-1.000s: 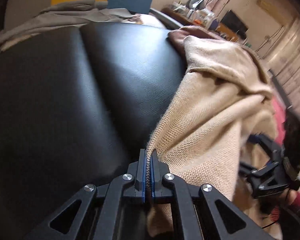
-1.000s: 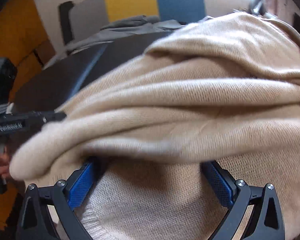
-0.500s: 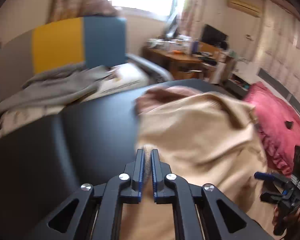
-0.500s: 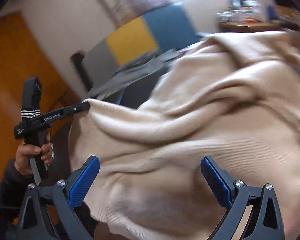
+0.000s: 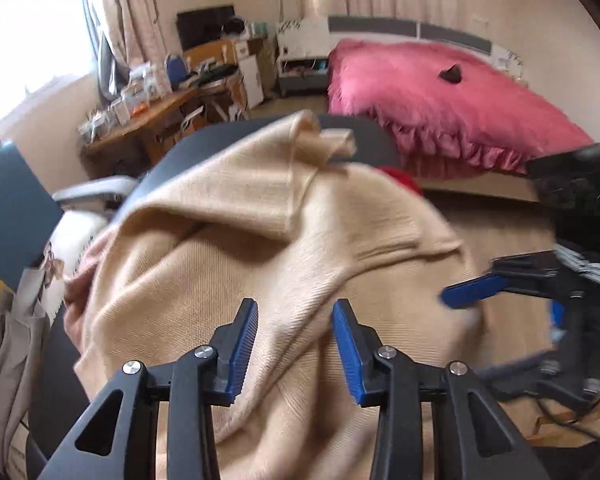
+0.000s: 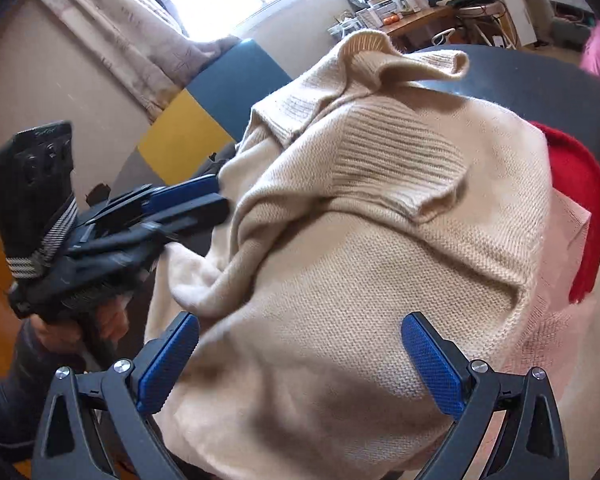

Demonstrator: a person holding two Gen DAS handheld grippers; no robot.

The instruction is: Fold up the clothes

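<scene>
Both grippers, left (image 5: 295,328) and right (image 6: 300,356), wide apart, empty, hovering mid-frame over crumpled beige sweater (image 6: 360,260), likely choosing fresh grips.

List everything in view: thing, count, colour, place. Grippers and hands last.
Sweater: one, beige knit, crumpled in a heap on the black surface, filling the middle of both views.
Red garment: one, red, tucked under the sweater's right edge.
Black padded surface: one, black, under the clothes.
Pink cover: one, pink and fluffy, on the bed behind.
Desk: one, wooden, cluttered, by the window.
Grey clothing: a pile, grey, at the left edge.
Left gripper: one, black with blue pads, jaws open above the sweater, holding nothing.
Right gripper: one, same colours, jaws wide open over the sweater.
Left hand: one, gripping the left gripper's handle.
</scene>
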